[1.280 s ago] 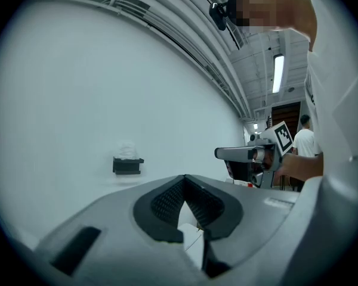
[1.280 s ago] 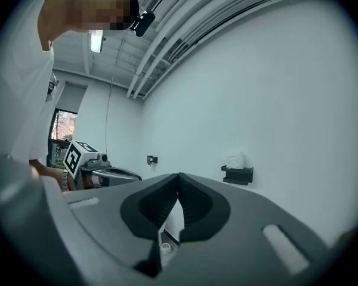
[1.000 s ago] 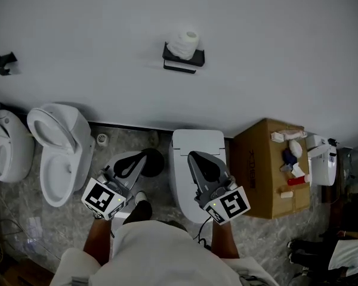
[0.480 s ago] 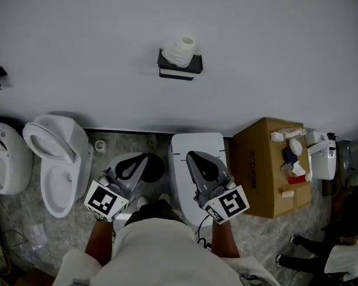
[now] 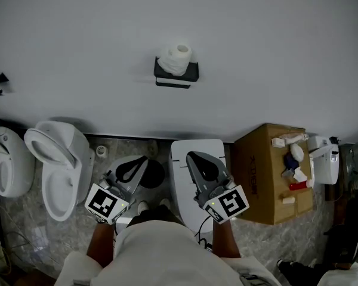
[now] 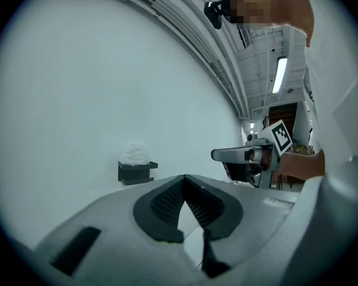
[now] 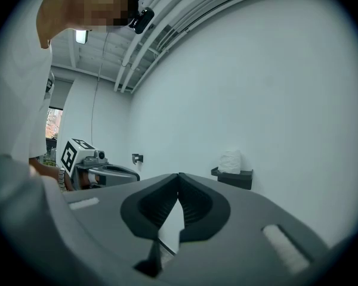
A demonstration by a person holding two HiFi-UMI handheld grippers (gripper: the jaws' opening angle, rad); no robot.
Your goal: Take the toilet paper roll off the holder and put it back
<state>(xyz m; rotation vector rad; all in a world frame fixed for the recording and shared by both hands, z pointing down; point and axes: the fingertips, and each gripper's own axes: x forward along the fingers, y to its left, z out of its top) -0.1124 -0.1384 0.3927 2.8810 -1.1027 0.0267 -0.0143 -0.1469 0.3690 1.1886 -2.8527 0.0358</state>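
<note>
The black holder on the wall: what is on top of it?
A white toilet paper roll sits on the holder, rumpled and loose. The part of the holder beneath the roll is covered.

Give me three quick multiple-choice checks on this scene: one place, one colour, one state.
1. The roll sits: A on the holder; B on the floor; C on a toilet.
2. The holder is: A white; B black; C brown.
3. The right gripper is: A wide open; B shut on the roll; C shut, empty.

1 A: the roll stands atop the holder.
2 B: the head view shows it black.
3 C: its jaws meet with nothing between them.
</note>
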